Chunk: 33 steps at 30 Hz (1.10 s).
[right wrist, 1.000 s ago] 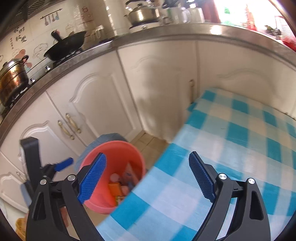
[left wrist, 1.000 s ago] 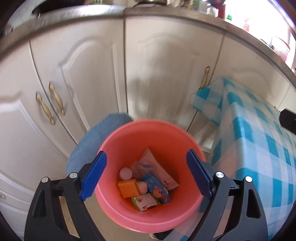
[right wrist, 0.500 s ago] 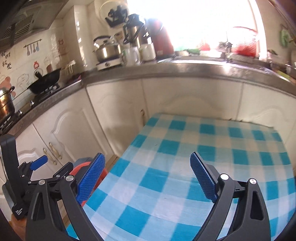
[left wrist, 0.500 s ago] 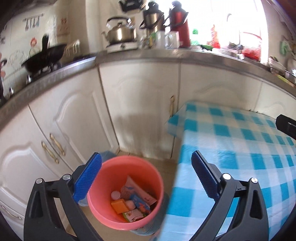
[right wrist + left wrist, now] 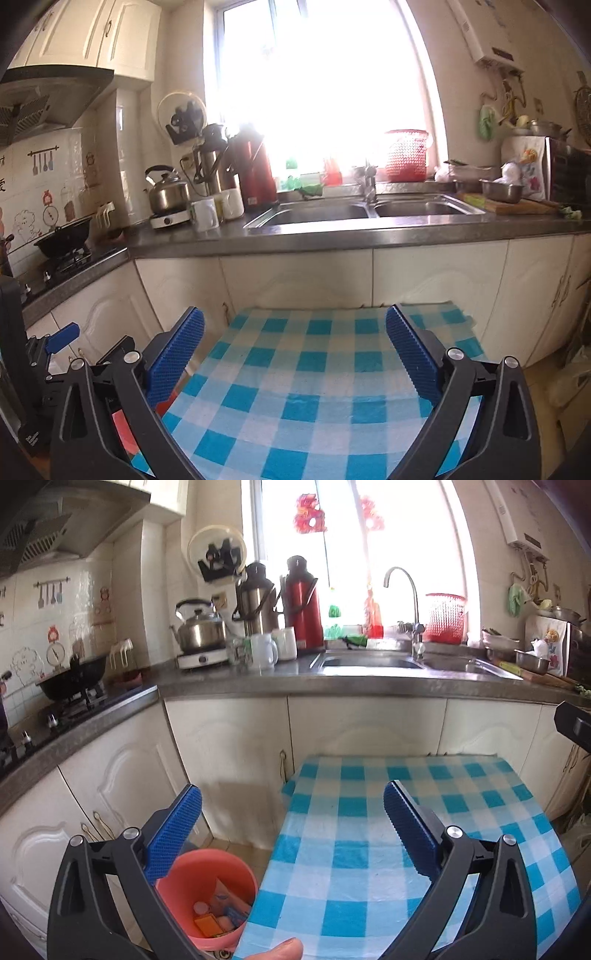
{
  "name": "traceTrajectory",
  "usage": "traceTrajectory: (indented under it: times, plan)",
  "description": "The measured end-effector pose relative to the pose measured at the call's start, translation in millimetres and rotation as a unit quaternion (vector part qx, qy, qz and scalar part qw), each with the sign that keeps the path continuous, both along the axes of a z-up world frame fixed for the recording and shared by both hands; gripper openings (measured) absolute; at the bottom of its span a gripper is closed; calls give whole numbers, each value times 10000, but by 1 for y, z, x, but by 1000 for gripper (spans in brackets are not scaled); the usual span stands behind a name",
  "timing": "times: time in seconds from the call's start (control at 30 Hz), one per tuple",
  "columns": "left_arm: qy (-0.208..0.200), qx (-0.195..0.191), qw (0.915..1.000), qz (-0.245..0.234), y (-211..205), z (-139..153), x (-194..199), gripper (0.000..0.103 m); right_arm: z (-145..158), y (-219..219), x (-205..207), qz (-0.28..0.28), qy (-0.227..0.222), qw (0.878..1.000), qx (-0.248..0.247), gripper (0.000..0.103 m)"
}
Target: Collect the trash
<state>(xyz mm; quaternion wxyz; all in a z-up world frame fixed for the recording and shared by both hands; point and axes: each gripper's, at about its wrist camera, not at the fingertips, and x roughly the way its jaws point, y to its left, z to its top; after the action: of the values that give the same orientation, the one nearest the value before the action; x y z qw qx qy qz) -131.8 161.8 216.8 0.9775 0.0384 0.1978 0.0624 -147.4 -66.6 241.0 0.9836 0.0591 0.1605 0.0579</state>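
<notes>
**Bin sits low and left of both tongs**

The pink bin (image 5: 207,897), trash (image 5: 218,914) inside, stands on the floor just beside the checkered worktop (image 5: 369,849). Left tongs (image 5: 291,812), spread wide and empty, hang nearest the bin; right tongs (image 5: 295,339) are opening, nothing between them.

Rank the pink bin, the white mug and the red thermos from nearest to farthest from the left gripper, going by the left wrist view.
1. Pink bin: on the floor just below the left gripper, at its left finger, trash inside.
2. White mug: on the counter beyond the checked table, left of the sink.
3. Red thermos: behind the mug, by the window.
</notes>
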Motion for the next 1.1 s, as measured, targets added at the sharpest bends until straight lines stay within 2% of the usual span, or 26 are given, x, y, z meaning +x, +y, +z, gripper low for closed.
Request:
traceTrajectory:
  times: [0.3, 0.57, 1.1]
  plan:
    - [-570, 58, 9982, -192, -39, 44, -39, 99, 38, -31, -63, -713, -735, 9943, -303, 98]
    - [-838, -45, 9961, -258, -52, 64, -67, 99, 62, -46, -108, -1077, -1165, 9863, -446, 98]
    - [-1127, -54, 9930, -344, -58, 85, -91, 99, 77, -30, -128, -1328, -1529, 9758, -821, 98]
